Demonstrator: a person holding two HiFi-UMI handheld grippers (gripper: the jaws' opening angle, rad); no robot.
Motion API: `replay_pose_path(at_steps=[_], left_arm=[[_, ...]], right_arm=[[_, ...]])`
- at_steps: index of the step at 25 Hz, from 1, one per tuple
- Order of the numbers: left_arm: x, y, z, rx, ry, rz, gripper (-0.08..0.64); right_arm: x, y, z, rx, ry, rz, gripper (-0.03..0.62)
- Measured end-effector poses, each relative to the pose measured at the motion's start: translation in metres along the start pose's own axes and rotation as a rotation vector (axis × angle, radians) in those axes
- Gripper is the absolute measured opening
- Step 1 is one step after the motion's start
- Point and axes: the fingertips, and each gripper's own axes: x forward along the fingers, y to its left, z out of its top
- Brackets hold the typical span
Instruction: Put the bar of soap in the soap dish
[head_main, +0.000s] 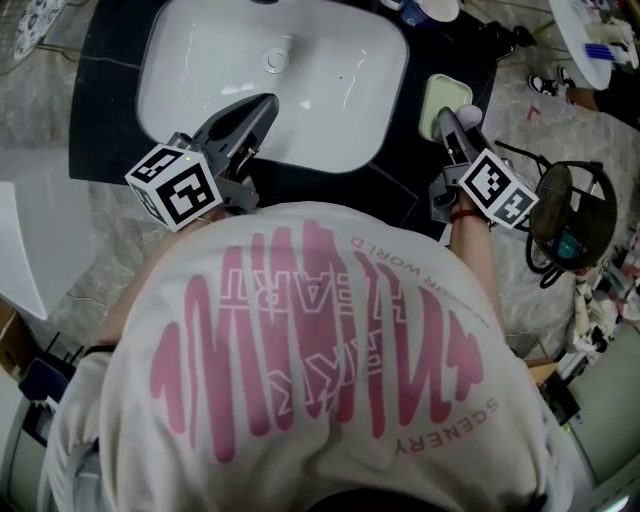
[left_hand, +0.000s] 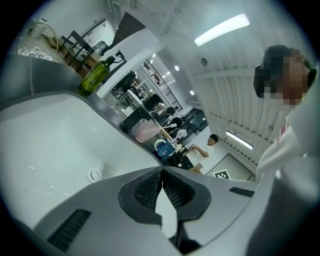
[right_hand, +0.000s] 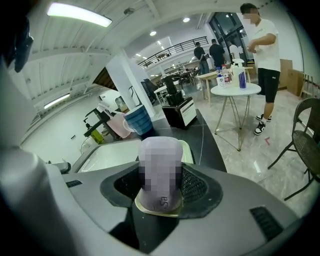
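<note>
1. The right tool (head_main: 455, 120) is clenched on the bar of soap (right_hand: 161, 199). Its two ribbed pads press against the bar's flanks.
2. The bar of soap is pale lilac. Its long axis runs along the jaws, with the rounded far end pointing forward, away from the person, and jutting past the jaw tips. The near end sits deep between the pads.
3. In the head view, that end of the bar is over the near edge of the soap dish (head_main: 438, 92), a pale green tray lying on the dark counter (head_main: 100, 110) just to the right of the sink (head_main: 330, 60). No view shows whether the bar touches the tray.
4. In the right gripper view the dish's rim shows directly behind the bar.
5. The left tool (left_hand: 161, 176) has its jaws pressed together with nothing between them. It hangs over the near left part of the white sink, pointing toward the drain (head_main: 277, 60).
</note>
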Motion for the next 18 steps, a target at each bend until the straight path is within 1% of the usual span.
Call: replay_pose_path(at_steps=[3, 10, 14, 18], left_arm=[[-0.002, 0.0, 0.001, 0.004, -0.005, 0.008, 0.009], [-0.011, 0.0, 0.004, 0.0, -0.026, 0.029, 0.009], [-0.01, 0.002, 0.005, 0.001, -0.03, 0.034, 0.009], [-0.01, 0.005, 0.005, -0.008, -0.04, 0.042, 0.009]], right_arm=[[0.004, 0.002, 0.002, -0.049, 0.016, -0.004, 0.215], [0.008, 0.012, -0.001, -0.208, 0.067, -0.036, 0.215], [0.016, 0.011, -0.003, -0.258, 0.09, -0.053, 0.215], [0.02, 0.008, -0.002, -0.262, 0.103, -0.072, 0.215]])
